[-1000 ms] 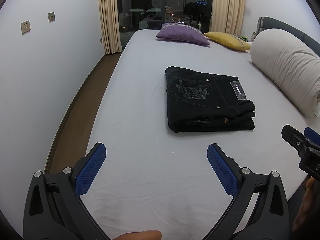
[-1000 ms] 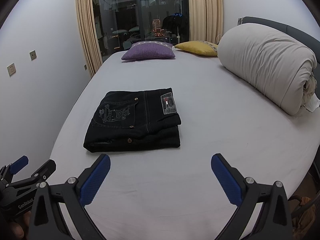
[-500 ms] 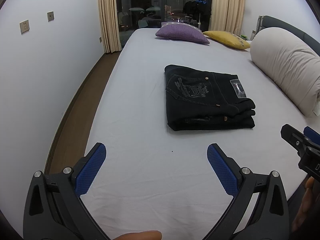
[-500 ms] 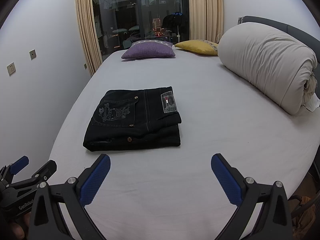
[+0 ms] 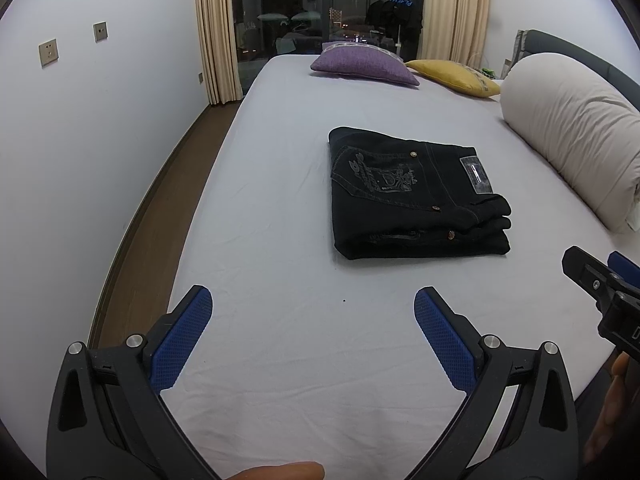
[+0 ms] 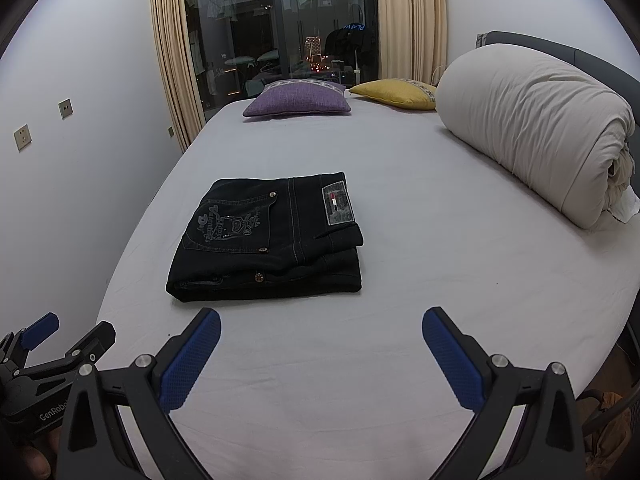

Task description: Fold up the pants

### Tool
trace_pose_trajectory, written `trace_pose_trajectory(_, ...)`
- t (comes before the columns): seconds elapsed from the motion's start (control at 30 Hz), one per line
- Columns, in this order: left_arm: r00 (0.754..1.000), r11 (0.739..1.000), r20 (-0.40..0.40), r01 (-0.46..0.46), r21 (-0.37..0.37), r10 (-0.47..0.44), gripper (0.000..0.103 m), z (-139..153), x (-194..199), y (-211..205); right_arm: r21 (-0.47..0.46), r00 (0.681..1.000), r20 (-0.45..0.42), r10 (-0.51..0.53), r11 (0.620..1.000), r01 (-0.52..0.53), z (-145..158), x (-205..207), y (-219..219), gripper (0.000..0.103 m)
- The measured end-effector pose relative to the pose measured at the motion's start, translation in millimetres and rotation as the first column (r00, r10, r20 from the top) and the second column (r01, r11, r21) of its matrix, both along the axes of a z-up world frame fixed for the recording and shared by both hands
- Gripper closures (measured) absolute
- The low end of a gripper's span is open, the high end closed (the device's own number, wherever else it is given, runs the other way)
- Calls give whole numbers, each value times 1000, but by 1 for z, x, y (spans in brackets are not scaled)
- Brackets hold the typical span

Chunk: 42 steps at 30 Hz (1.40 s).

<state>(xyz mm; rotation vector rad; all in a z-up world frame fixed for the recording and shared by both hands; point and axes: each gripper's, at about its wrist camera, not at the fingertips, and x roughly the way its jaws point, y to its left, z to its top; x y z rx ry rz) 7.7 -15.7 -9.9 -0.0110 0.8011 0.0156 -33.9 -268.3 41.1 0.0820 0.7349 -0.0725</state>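
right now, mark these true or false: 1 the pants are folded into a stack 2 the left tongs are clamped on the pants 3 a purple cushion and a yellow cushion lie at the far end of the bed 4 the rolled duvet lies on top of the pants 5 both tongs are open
1. True. The black pants lie folded in a compact stack on the bed.
2. False. The left tongs stand open over bare sheet, short of the pants.
3. True. The purple cushion and the yellow cushion lie side by side there.
4. False. The rolled duvet lies apart from the pants, along the headboard side.
5. True. The right tongs are open too, holding nothing.
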Motion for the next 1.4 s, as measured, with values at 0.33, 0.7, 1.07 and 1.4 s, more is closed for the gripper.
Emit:
trace_pose_trajectory(0.33, 1000, 1000, -3, 5, 1, -5, 0, 0, -1, 0, 0, 1000, -1, 1, 1000, -1, 0, 0, 0, 0)
trace_pose_trajectory(0.7, 1000, 1000, -6, 7, 1, -7, 0, -1, -3, 0, 0, 1000, -3, 4, 1000, -4, -2, -3, 1, 0)
trace_pose_trajectory(1.07, 1000, 1000, -19, 21, -3, -21, 0, -2, 2, 2, -1, 1000, -6, 6, 1000, -6, -3, -4, 1, 0)
trace_pose_trajectory(1.4, 999, 1000, -26, 24, -4, -24, 0, -3, 4, 2, 0, 1000, -10, 10, 1000, -10, -5, -6, 1, 0)
